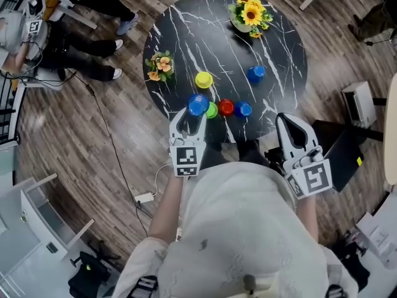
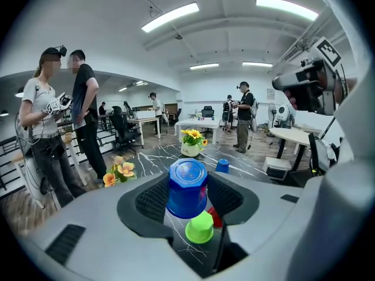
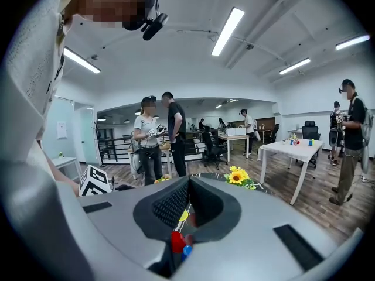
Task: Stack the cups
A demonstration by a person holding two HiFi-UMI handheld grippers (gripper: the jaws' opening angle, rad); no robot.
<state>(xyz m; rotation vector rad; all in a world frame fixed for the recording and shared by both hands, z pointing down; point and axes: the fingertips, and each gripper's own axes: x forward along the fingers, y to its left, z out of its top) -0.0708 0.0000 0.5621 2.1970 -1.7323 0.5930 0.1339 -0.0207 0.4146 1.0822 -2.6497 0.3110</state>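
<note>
- Cups number six: three blue, one green cup, one red cup, one yellow cup.
- Left gripper grips one blue cup.
- Right gripper: jaws closed, empty.

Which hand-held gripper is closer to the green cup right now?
Left. The left hand-held gripper, holding a blue cup, is right beside the green cup. The right hand-held gripper, shut and empty, sits farther off, beyond the red cup.
</note>
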